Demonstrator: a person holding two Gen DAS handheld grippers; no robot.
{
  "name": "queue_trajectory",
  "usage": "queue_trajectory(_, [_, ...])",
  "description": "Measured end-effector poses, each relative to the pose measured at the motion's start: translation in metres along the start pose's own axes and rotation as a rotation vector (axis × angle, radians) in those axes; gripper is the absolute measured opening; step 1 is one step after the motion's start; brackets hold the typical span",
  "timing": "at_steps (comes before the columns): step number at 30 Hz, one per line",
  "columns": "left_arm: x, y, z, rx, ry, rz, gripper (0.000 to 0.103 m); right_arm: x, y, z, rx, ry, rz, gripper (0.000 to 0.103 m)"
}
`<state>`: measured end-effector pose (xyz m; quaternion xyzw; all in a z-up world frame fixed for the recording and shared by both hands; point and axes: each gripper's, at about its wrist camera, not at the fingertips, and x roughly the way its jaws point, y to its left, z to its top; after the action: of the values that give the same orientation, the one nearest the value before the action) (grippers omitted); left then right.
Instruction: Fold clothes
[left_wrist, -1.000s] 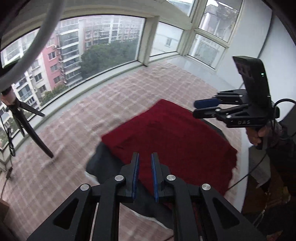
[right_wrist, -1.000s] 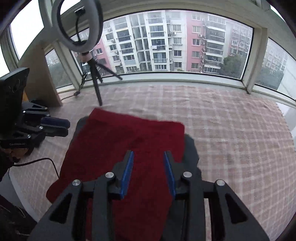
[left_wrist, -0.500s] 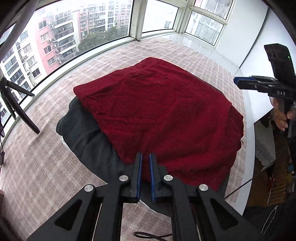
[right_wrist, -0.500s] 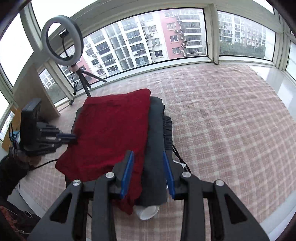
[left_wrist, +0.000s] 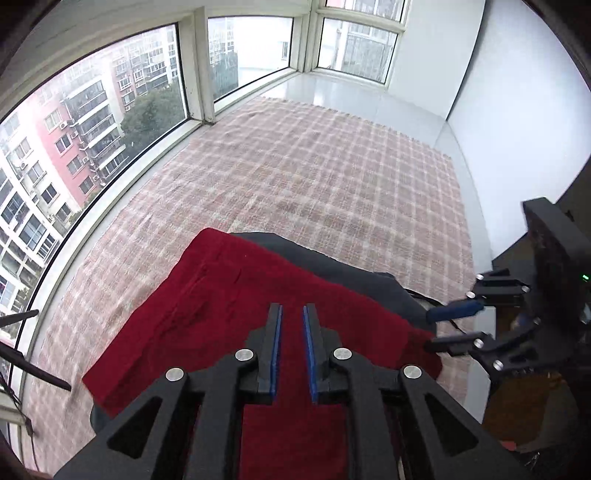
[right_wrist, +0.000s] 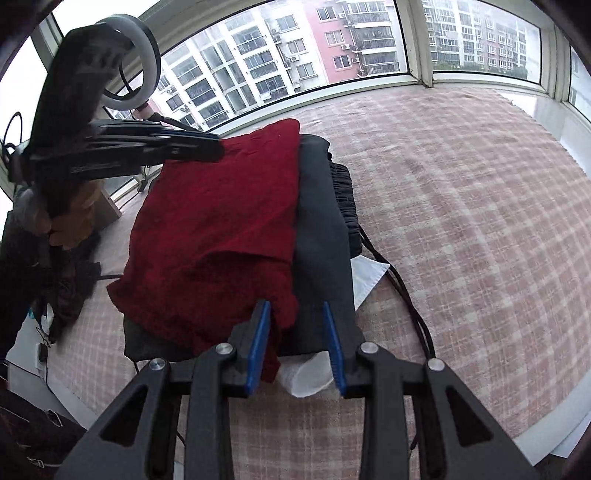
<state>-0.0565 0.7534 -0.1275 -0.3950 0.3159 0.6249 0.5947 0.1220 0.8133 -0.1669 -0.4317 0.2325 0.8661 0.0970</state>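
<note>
1. 2 grippers are held over a folded red garment (right_wrist: 218, 221), which lies atop a dark garment (right_wrist: 321, 236) on the checked cloth (right_wrist: 461, 184).
2. The left gripper (left_wrist: 292, 321), swung nearer the right gripper (right_wrist: 297, 325) than 1 second ago, is opening slightly, empty.
3. The right gripper's jaws are parted, gripping nothing; this fold looks finished.

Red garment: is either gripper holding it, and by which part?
Neither holds the red garment: the left gripper, jaws opening, and the right gripper, jaws apart, hover above it, gripping nothing.
</note>
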Motion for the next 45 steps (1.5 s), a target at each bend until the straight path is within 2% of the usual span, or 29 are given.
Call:
queue_trajectory(3, [0.026,0.014,0.007,-0.032,0.034,0.014,0.012,0.002,0.007,0.000,-0.029,0.003,0.008,0.027])
queue_trajectory(4, [0.030,0.018,0.007,-0.041,0.039,0.021,0.012,0.003,0.009,0.000,-0.039,0.005,0.014,0.019])
queue_trajectory(8, [0.038,0.030,0.004,-0.079,0.041,0.022,0.012,0.006,0.017,0.002,-0.073,0.019,0.017,0.007])
queue_trajectory(12, [0.049,0.035,0.004,-0.076,0.053,0.033,0.012,0.003,0.025,-0.001,-0.108,0.035,-0.037,0.004])
queue_trajectory(14, [0.054,0.036,0.003,-0.075,0.059,0.028,0.012,-0.005,0.025,-0.010,-0.121,0.054,-0.008,0.004])
queue_trajectory(17, [0.058,0.035,0.003,-0.064,0.058,0.024,0.012,-0.013,0.028,-0.017,-0.130,0.055,-0.080,0.002])
queue_trajectory(19, [0.055,0.035,0.005,-0.055,0.057,0.027,0.012,-0.017,0.015,-0.014,-0.029,0.068,-0.030,0.002])
queue_trajectory(21, [0.042,0.036,0.005,-0.056,0.032,0.028,0.012,-0.030,0.007,-0.010,0.038,0.024,-0.059,0.003])
queue_trajectory(25, [-0.004,0.038,-0.004,-0.046,-0.044,0.031,0.012,-0.046,0.020,0.000,0.035,-0.062,-0.037,0.003])
queue_trajectory(27, [-0.029,0.038,-0.018,-0.039,-0.073,0.026,0.013,-0.045,0.033,0.007,0.011,-0.088,0.005,0.003])
queue_trajectory(29, [-0.048,0.038,-0.041,-0.055,-0.084,0.003,0.014,-0.029,0.047,0.017,-0.025,-0.088,-0.003,0.004])
queue_trajectory(32, [-0.066,0.036,-0.080,-0.080,-0.084,-0.024,0.014,0.003,0.058,0.030,-0.037,-0.049,0.010,0.004])
queue_trajectory(34, [-0.065,0.032,-0.109,-0.097,-0.056,-0.050,0.014,0.020,0.057,0.032,-0.038,-0.007,-0.014,0.005])
queue_trajectory(35, [-0.062,0.030,-0.123,-0.096,-0.033,-0.045,0.015,0.025,0.056,0.029,-0.031,0.016,-0.039,0.006])
queue_trajectory(37, [-0.053,0.026,-0.151,-0.078,0.023,0.013,0.017,0.034,0.051,0.024,-0.006,0.051,-0.078,0.007])
queue_trajectory(40, [-0.059,0.031,-0.189,-0.110,0.074,0.056,0.017,0.024,0.043,0.019,0.036,0.049,-0.103,0.007])
queue_trajectory(41, [-0.067,0.033,-0.198,-0.120,0.071,0.075,0.016,0.020,0.044,0.020,0.040,0.037,-0.119,0.007])
queue_trajectory(43, [-0.086,0.037,-0.212,-0.149,0.049,0.091,0.015,0.009,0.047,0.019,0.041,0.013,-0.140,0.015])
queue_trajectory(45, [-0.104,0.037,-0.212,-0.168,-0.001,0.103,0.015,0.000,0.056,0.021,0.030,-0.023,-0.130,0.016])
